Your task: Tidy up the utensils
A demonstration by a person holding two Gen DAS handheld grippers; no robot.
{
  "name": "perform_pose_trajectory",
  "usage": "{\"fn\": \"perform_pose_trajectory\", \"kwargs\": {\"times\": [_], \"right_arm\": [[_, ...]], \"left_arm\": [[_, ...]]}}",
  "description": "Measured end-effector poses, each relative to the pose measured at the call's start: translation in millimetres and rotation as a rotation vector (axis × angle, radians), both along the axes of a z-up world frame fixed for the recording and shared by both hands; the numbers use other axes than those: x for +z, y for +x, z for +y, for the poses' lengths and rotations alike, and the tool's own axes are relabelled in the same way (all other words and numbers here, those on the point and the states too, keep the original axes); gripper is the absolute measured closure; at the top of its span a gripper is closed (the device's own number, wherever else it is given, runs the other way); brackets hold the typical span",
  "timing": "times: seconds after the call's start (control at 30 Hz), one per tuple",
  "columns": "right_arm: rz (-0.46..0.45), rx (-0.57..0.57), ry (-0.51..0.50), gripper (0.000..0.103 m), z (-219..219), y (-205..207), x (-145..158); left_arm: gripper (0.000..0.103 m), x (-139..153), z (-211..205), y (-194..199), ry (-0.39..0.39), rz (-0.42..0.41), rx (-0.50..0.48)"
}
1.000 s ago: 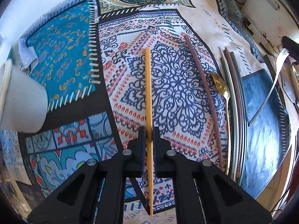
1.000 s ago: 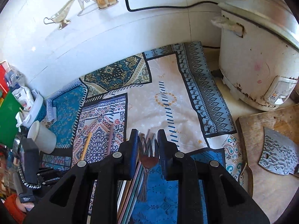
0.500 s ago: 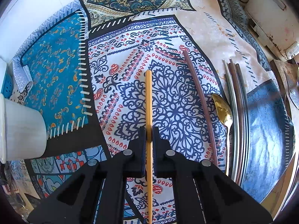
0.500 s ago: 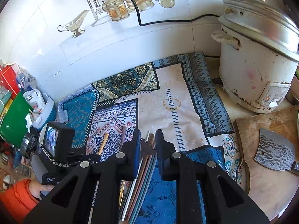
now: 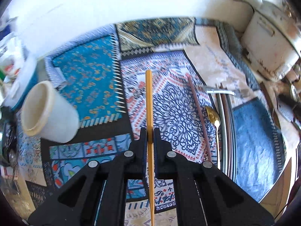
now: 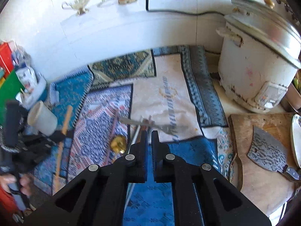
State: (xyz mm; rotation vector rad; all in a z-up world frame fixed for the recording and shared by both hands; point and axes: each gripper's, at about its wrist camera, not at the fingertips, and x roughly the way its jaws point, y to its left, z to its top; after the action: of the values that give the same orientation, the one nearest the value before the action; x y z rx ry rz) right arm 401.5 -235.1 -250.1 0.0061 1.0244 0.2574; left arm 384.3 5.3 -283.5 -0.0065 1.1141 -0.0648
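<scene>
My left gripper point(image 5: 150, 130) is shut on a yellow chopstick point(image 5: 149, 98) and holds it above the patterned cloth point(image 5: 175, 101); the stick points away from me. A white cup point(image 5: 49, 113) stands to its left, mouth open. The jaws of my right gripper point(image 6: 149, 133) are opening a narrow gap with nothing between them. Just beyond its tips a silver fork point(image 6: 131, 121) lies crosswise and blurred over the ends of a chopstick bundle point(image 5: 223, 131). A brown chopstick point(image 5: 197, 116) and a gold spoon point(image 5: 212, 115) lie on the cloth beside the bundle.
A white rice cooker point(image 6: 255, 71) stands at the back right. On the right, a wooden cutting board point(image 6: 244, 130) carries a cleaver point(image 6: 267, 148). Boxes and containers point(image 6: 24, 81) crowd the left edge. A person's hand point(image 6: 11, 182) grips the left tool's handle.
The left gripper has risen with the yellow chopstick, and more of the cup and wall shows. The right gripper has let go of the fork, which now lies across the bundle's ends.
</scene>
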Motion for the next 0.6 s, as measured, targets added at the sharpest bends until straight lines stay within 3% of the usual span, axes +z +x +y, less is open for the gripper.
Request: {"fn": "perform_pose_trajectory", "kwargs": {"times": [0.1, 0.3, 0.43, 0.6], "right_arm": [[0.08, -0.03, 0.027, 0.066, -9.2, 5.1, -24.4], [0.236, -0.189, 0.17, 0.064, -30.5, 38.8, -71.5], [0.276, -0.263, 0.277, 0.064, -37.2, 59.6, -89.1], [0.261, -0.335, 0.277, 0.06, -35.6, 80.0, -94.8]], "left_arm": [[0.099, 15.0, 7.2, -8.2, -0.017, -0.052, 0.046], [0.099, 44.6, 18.8, -20.4, -0.032, -0.158, 0.122], [0.099, 59.9, 22.5, -27.2, -0.038, -0.201, 0.155], [0.099, 74.2, 25.9, -30.8, -0.026, -0.242, 0.182]]}}
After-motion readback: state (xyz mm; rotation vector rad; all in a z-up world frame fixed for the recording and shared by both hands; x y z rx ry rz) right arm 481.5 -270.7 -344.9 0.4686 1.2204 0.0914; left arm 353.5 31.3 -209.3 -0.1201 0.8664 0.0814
